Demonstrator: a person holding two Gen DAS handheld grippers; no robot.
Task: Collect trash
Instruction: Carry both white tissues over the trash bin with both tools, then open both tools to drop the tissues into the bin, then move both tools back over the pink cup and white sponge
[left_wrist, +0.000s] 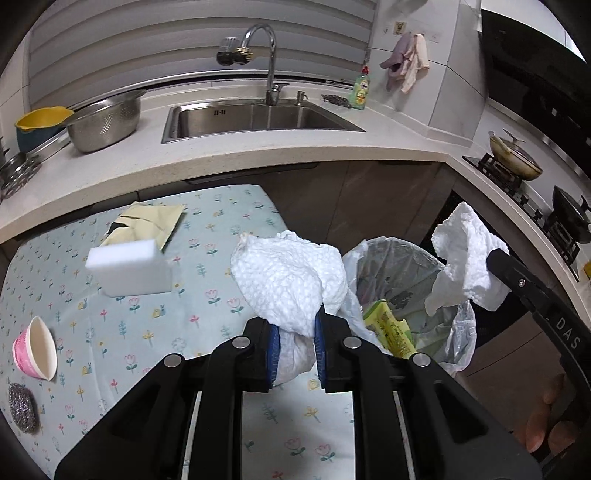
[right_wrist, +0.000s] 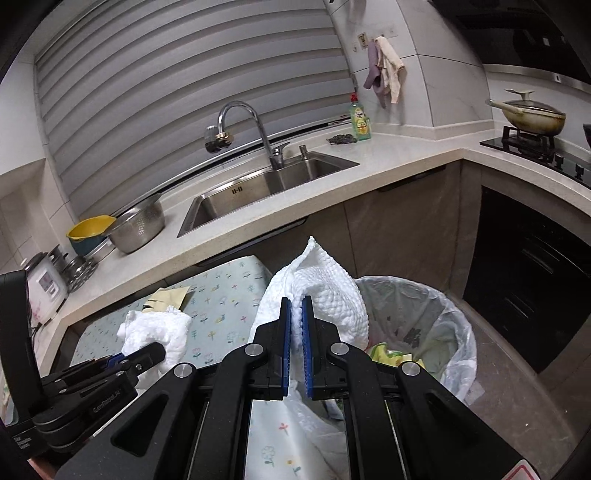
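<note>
The tablecloth (left_wrist: 207, 236) is pale mint green, printed with small tulips, snails and leaves in pink, yellow and green. The two crumpled paper towels (left_wrist: 288, 280) (left_wrist: 465, 258) are white with an embossed dotted texture. The sponge block (left_wrist: 129, 267) is plain white. The paper cup (left_wrist: 35, 349) is pink outside and cream inside. The scouring ball (left_wrist: 23, 408) is silver-grey. The torn packet (left_wrist: 147, 221) is pale yellow with a black part. The bin liner (right_wrist: 436, 314) is translucent white; a wrapper (left_wrist: 391, 328) in it is yellow-green. The gripper pads (right_wrist: 285, 347) are blue on black fingers.

"DAS" on right tool (left_wrist: 491, 258)
</note>
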